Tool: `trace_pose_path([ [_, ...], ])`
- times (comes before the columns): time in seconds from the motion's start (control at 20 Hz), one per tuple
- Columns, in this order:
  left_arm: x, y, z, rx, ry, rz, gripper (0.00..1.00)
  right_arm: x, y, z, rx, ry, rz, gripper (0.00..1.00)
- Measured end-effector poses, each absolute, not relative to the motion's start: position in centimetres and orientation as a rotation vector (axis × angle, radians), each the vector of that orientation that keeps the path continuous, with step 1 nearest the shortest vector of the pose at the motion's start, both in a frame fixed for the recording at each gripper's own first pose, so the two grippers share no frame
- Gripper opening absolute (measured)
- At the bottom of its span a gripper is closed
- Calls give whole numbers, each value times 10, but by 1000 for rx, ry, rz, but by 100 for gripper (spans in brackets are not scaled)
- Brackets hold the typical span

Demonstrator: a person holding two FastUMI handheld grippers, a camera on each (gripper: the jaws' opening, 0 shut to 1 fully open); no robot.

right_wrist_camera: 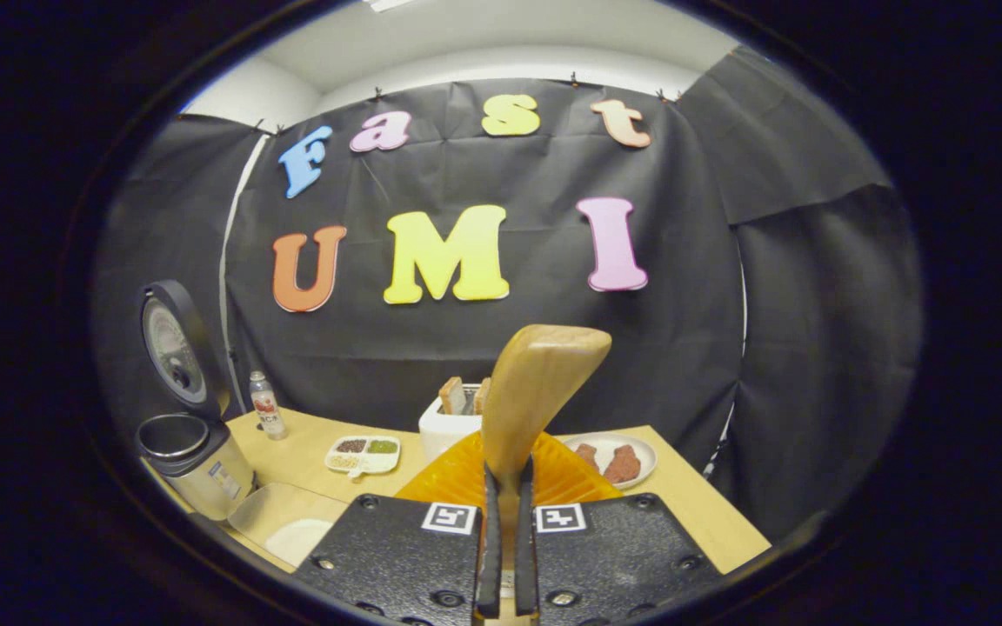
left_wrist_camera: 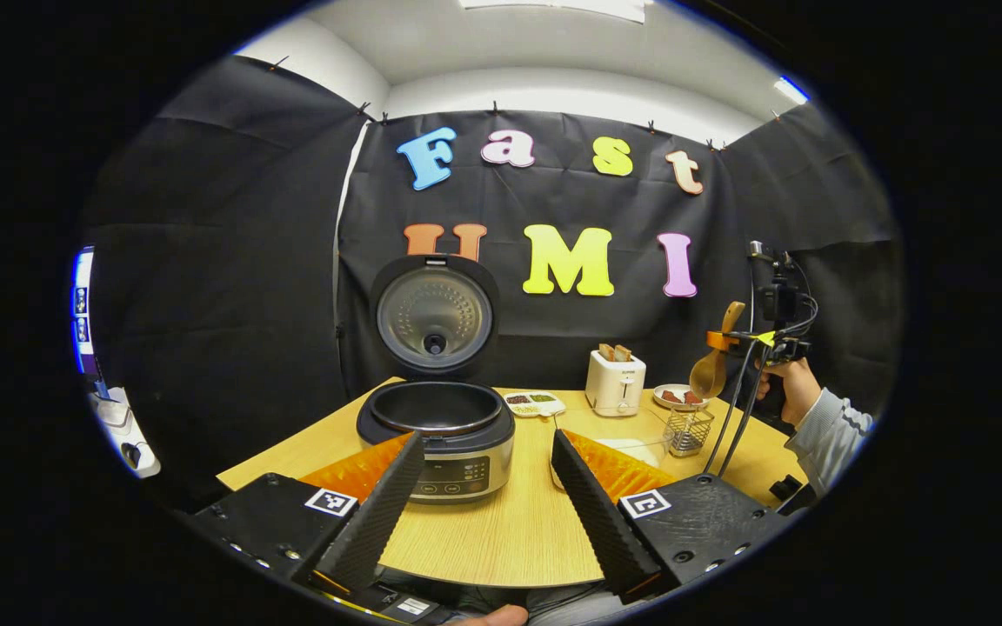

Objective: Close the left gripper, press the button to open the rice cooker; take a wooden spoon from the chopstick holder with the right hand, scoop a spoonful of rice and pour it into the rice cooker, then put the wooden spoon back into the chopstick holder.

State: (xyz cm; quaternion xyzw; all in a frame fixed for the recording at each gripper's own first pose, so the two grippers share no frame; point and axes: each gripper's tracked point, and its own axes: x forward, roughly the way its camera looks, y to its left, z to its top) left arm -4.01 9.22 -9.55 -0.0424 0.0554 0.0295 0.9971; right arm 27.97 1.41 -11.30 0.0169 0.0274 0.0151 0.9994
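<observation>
The rice cooker (left_wrist_camera: 436, 426) stands open on the wooden table, its lid (left_wrist_camera: 436, 317) upright and the inner pot dark. My left gripper (left_wrist_camera: 488, 513) hovers in front of it, open and holding nothing. At the far right my right gripper (left_wrist_camera: 731, 341) holds the wooden spoon (left_wrist_camera: 710, 374) bowl-down above the wire chopstick holder (left_wrist_camera: 688, 430). In the right gripper view, my right gripper (right_wrist_camera: 505, 539) is shut on the wooden spoon (right_wrist_camera: 536, 391), whose handle sticks up past the fingers. The rice cooker (right_wrist_camera: 192, 461) sits far to its left.
A white toaster (left_wrist_camera: 614, 382) with bread, a plate of reddish pieces (left_wrist_camera: 679, 397) and a divided dish (left_wrist_camera: 534, 402) line the back of the table. A clear tray of rice (right_wrist_camera: 292, 526) lies near the cooker. A bottle (right_wrist_camera: 266, 404) stands behind. A hand (left_wrist_camera: 784, 387) grips the right gripper.
</observation>
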Motion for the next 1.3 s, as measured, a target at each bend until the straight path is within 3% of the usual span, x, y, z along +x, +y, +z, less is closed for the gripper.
trace_pose_path([
  [0.55, -11, 97, -108, -75, 126, 98, 95, 313, 2, -197, 224, 175, 97, 19],
  [0.65, -10, 96, -107, -71, 125, 100, 95, 314, -13, -195, 204, 158, 33, 34],
  [0.8, -11, 100, -102, -62, 115, 111, 94, 299, -35, -179, 164, 117, -78, 92],
  [0.85, -10, 102, -102, -59, 115, 112, 95, 295, -42, -175, 147, 107, -108, 95],
  [0.95, -9, 101, -102, -55, 119, 104, 95, 274, -48, -162, 137, 87, -152, 100],
  [1.15, -8, 105, -103, -54, 138, 107, 95, 229, -44, -119, 117, 0, -153, 100],
  [1.2, -7, 106, -100, -56, 135, 108, 95, 214, -44, -110, 108, -11, -166, 96],
  [1.25, -7, 105, -96, -56, 130, 104, 95, 199, -40, -102, 105, -21, -158, 100],
  [1.3, -6, 105, -92, -52, 127, 102, 94, 186, -35, -97, 103, -22, -153, 96],
])
